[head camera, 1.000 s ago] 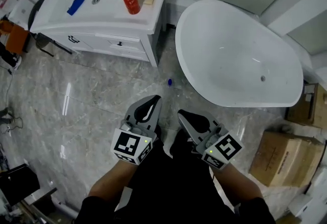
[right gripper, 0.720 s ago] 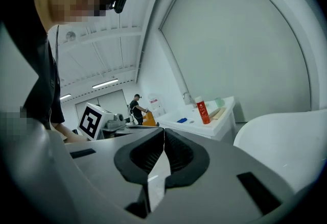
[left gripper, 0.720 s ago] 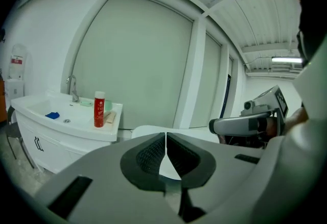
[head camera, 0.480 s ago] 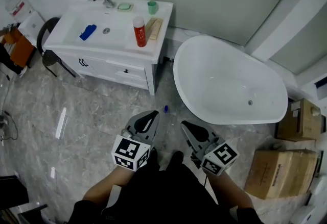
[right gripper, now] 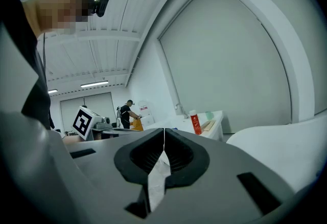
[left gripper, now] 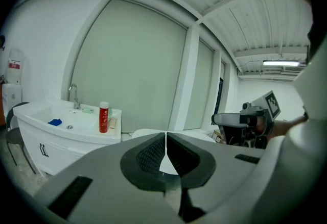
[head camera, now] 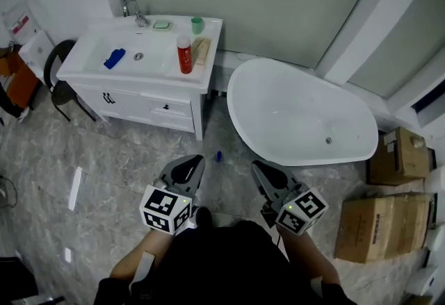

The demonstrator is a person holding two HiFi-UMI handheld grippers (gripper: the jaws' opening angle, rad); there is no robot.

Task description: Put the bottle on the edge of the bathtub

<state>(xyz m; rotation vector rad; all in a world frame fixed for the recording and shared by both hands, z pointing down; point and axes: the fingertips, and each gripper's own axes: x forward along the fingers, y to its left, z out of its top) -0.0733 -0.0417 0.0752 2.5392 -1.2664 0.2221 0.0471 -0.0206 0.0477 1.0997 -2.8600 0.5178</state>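
Note:
A red bottle with a white cap [head camera: 184, 55] stands upright on the right part of the white vanity counter [head camera: 90, 71]; it also shows as the red bottle [left gripper: 104, 118] and the red bottle [right gripper: 195, 123] in the gripper views. The white oval bathtub [head camera: 299, 116] sits on the floor to the vanity's right. My left gripper [head camera: 195, 161] and right gripper [head camera: 259, 168] are held close to my body, well short of both. Both are shut with nothing between their jaws.
On the vanity are a faucet [head camera: 133, 10], a blue object [head camera: 114, 58] in the basin, a green cup [head camera: 197, 24], a soap dish [head camera: 162, 24] and a wooden piece [head camera: 201, 51]. Cardboard boxes [head camera: 381, 227] stand at the right. A small blue thing [head camera: 218, 155] lies on the marble floor.
The head view has tilted up and drawn back, so vanity and bathtub sit lower and smaller in the picture. Both grippers stay shut near my body.

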